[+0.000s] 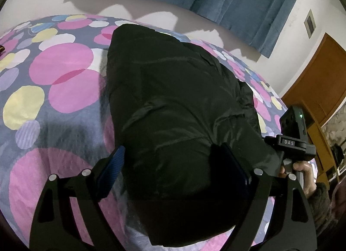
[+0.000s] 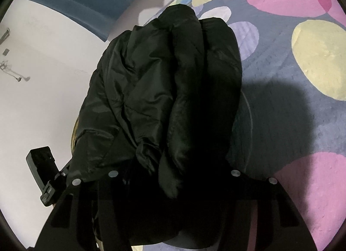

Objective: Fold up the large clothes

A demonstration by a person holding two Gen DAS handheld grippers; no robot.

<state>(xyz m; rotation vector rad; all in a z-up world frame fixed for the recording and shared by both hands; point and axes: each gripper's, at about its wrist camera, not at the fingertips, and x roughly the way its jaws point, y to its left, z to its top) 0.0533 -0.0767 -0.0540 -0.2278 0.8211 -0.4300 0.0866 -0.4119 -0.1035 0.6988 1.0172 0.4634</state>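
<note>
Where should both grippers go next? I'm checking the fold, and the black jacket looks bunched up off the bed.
Probably lower it onto the bedspread together: the black jacket fills the left gripper and right gripper, bundled, not flat.

The black jacket (image 2: pixel 164 91) hides the fingertips of the right gripper (image 2: pixel 173 177), so their grip cannot be seen. In the left wrist view the jacket (image 1: pixel 173 110) runs past the bottom edge and covers much of the bed (image 1: pixel 54 99).
</note>
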